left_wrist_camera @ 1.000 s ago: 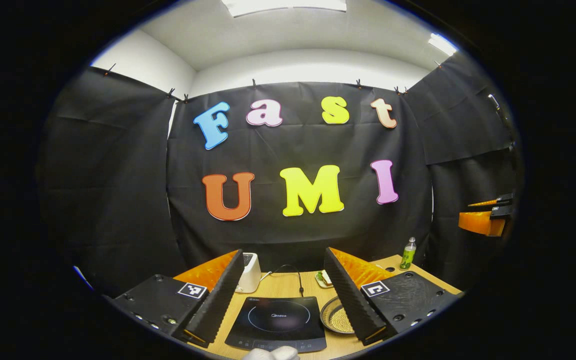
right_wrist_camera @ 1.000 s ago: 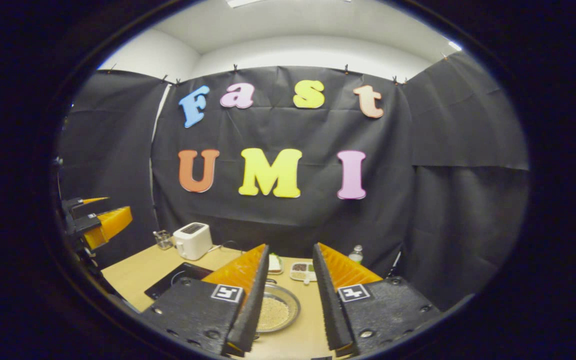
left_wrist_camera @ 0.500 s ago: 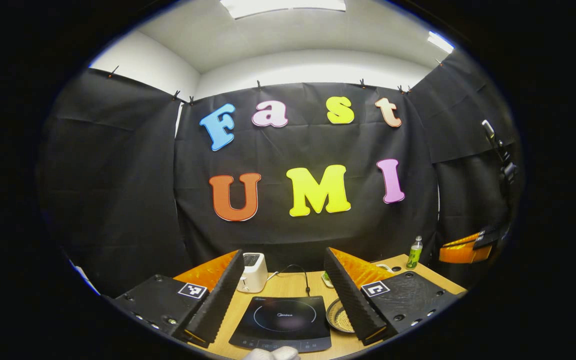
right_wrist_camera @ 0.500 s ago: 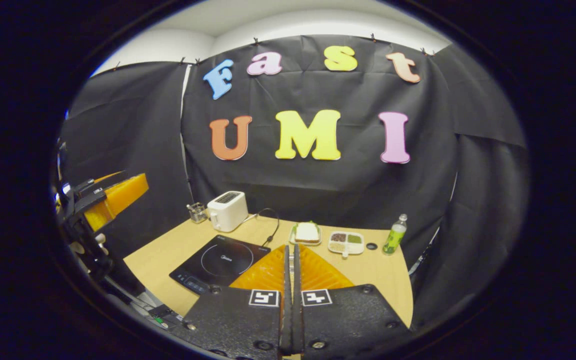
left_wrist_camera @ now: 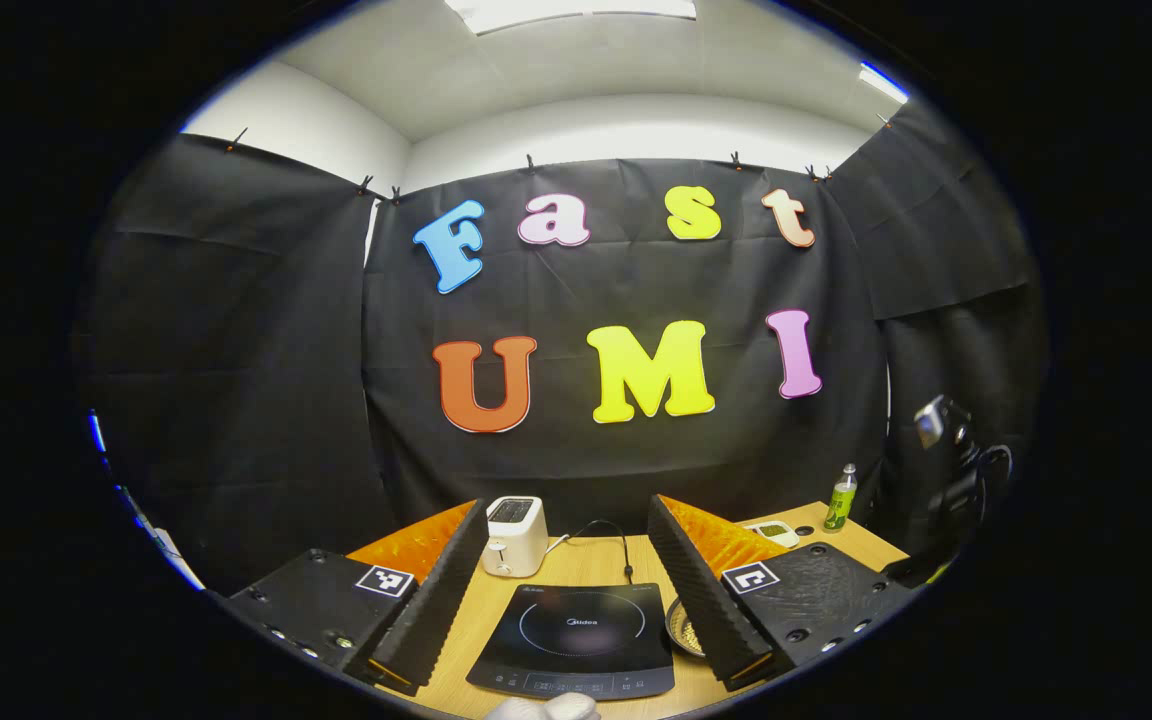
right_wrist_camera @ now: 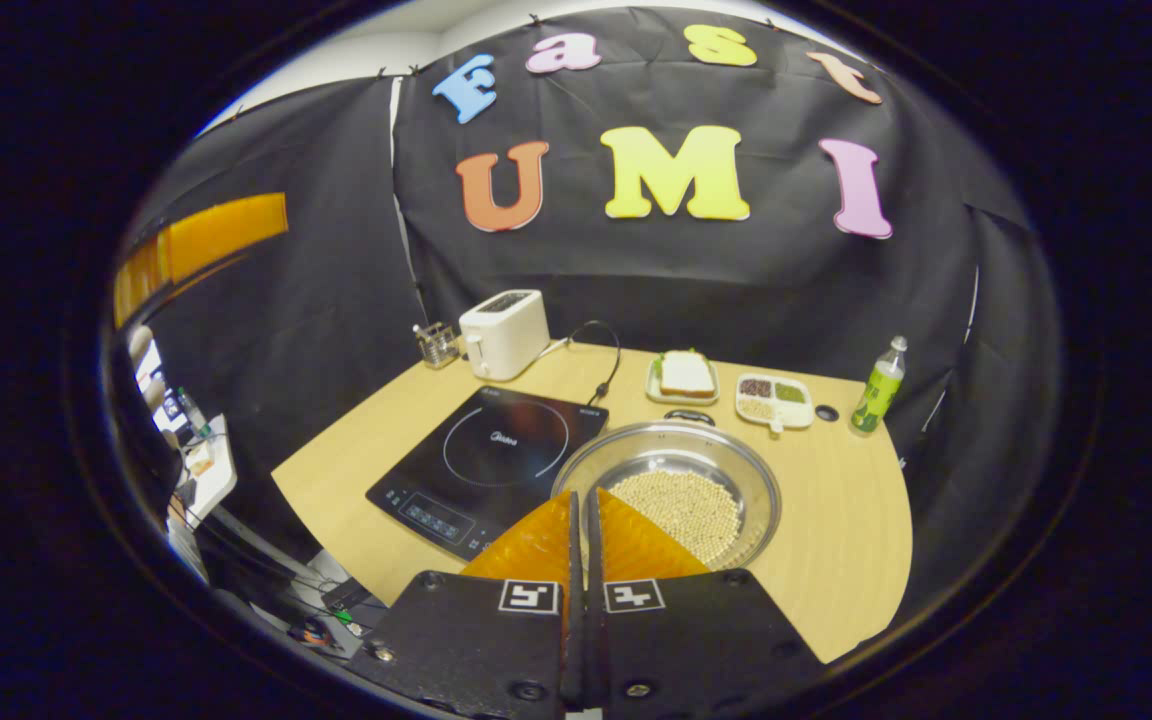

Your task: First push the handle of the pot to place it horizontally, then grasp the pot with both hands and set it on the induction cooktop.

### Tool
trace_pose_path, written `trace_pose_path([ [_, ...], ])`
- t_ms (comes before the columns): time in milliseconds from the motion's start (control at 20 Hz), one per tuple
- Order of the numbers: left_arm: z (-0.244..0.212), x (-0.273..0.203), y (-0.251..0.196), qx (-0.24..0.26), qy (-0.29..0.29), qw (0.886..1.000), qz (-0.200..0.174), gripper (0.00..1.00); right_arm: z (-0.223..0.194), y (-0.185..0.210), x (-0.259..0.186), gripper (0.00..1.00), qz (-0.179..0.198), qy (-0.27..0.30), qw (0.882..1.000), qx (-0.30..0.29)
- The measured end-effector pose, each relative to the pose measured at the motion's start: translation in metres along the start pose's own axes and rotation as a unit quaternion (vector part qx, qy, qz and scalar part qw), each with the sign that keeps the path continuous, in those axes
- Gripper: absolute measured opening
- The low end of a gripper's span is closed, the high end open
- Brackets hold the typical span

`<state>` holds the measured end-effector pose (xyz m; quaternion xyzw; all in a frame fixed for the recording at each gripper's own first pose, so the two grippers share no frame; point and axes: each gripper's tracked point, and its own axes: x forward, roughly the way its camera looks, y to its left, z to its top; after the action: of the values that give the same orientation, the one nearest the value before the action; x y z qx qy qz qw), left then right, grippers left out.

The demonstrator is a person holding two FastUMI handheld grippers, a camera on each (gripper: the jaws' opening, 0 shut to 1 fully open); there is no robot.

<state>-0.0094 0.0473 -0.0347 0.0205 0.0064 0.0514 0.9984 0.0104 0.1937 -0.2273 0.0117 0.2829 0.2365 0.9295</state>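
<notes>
The pot [right_wrist_camera: 678,490] sits on the bench [right_wrist_camera: 841,520] near its front edge, just right of the cooktop [right_wrist_camera: 491,465], its handle [right_wrist_camera: 688,416] toward the back edge. The right gripper [right_wrist_camera: 581,520], jaws pressed together, hangs over the pot's near rim. The left gripper [left_wrist_camera: 568,580] has its jaws spread above the cooktop's front.
</notes>
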Motion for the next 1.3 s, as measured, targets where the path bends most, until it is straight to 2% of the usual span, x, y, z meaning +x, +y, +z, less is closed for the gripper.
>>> trace_pose_path([
  [50,-0.002,0.0,0.002,-0.001,0.002,1.0,0.004,0.96,-0.012,0.003,0.007,0.01,0.003,0.013,1.0,0.0],
  [100,-0.005,-0.001,0.003,-0.002,0.004,1.0,0.007,0.96,-0.023,0.006,0.015,0.04,0.005,0.025,1.0,0.001],
  [150,-0.006,-0.001,0.005,-0.002,0.005,1.0,0.011,0.96,-0.032,0.008,0.022,0.01,0.008,0.035,0.999,0.002],
  [200,-0.009,-0.001,0.007,0.0,0.006,1.0,0.015,0.96,-0.043,0.008,0.029,0.04,0.006,0.049,0.999,0.005],
  [600,-0.025,0.001,0.007,0.005,0.02,1.0,0.017,0.96,-0.117,0.015,0.075,0.04,0.009,0.14,0.99,0.014],
  [800,-0.031,0.0,0.011,0.006,0.028,0.999,0.023,0.96,-0.128,0.005,0.087,0.0,-0.005,0.155,0.988,0.008],
  [850,-0.031,0.0,0.013,0.006,0.03,0.999,0.025,0.96,-0.128,0.006,0.087,0.03,-0.002,0.157,0.988,0.011],
  [900,-0.032,0.0,0.014,0.006,0.032,0.999,0.025,0.96,-0.129,0.006,0.089,0.01,-0.001,0.157,0.987,0.014],
  [1050,-0.035,0.001,0.016,0.008,0.035,0.999,0.027,0.96,-0.129,0.007,0.09,0.04,0.001,0.159,0.987,0.015],
  [1100,-0.035,0.0,0.015,0.008,0.035,0.999,0.027,0.96,-0.13,0.007,0.091,0.01,0.001,0.16,0.987,0.015],
  [1150,-0.035,0.0,0.016,0.009,0.036,0.999,0.027,0.96,-0.13,0.006,0.091,0.04,0.0,0.16,0.987,0.014],
  [1300,-0.036,-0.001,0.014,0.011,0.035,0.999,0.025,0.96,-0.133,0.004,0.09,0.04,0.0,0.163,0.987,0.015],
])
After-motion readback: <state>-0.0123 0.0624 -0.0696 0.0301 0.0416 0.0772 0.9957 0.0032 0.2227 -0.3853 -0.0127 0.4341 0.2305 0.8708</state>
